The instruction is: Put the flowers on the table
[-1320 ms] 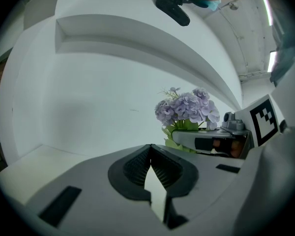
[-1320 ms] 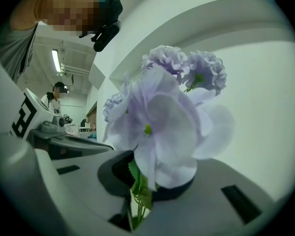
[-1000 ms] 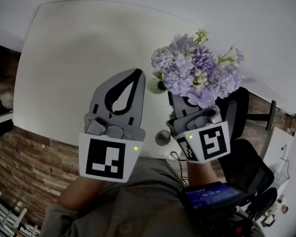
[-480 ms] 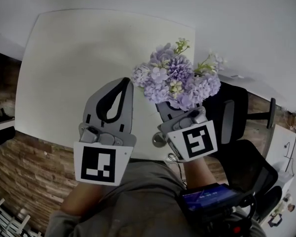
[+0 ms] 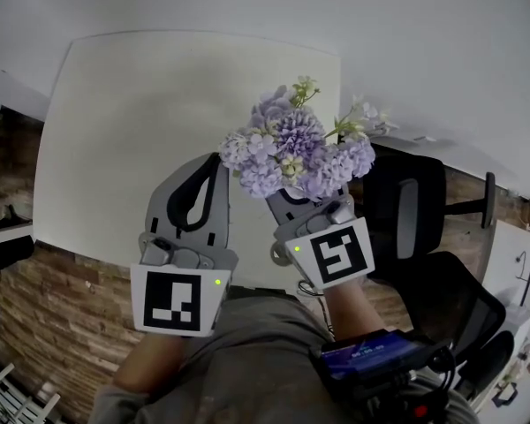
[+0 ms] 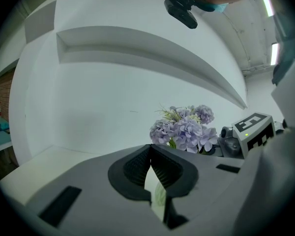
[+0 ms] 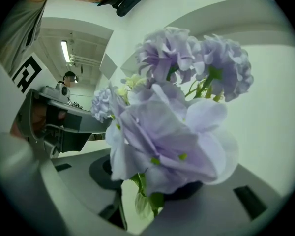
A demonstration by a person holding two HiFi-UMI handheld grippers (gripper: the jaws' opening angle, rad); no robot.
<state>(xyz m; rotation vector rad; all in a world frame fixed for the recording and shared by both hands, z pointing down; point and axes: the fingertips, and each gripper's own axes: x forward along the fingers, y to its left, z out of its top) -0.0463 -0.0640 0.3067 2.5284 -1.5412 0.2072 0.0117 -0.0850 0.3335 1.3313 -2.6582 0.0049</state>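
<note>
1. Looking down in the head view, one white table [image 5: 159, 104] fills the upper left, and two grippers reach over its near edge.
   - The left gripper [image 5: 215, 161] has its two jaws meeting at the tips, with nothing in them.
   - The right gripper [image 5: 289, 203] runs in under one bunch of purple flowers [image 5: 291, 153], which hides its tips.
   - The bunch stands over the near right part of the table, just beside the left gripper's tip. Its base is covered, so whether it rests on the tabletop cannot be told.
   - Two marker cubes show, one on each gripper: left [image 5: 178, 300] and right [image 5: 336, 254].
   - One black chair [image 5: 406, 210] stands to the right of the table.

2. In the left gripper view, the left gripper [image 6: 150, 147] is clenched tip to tip and empty.
   - The single bunch of flowers [image 6: 184, 129] rises just beyond it on the right.
   - Only one marker cube [image 6: 253, 129] is seen, the right gripper's.

3. In the right gripper view, the right gripper [image 7: 142, 200] has just been opening.
   - Its two jaws stand apart, with the green stems of the flowers [image 7: 172, 132] between them and a light gap beside the stems. The grip is released.
   - The left gripper [image 7: 59, 127] lies at the left.
</note>
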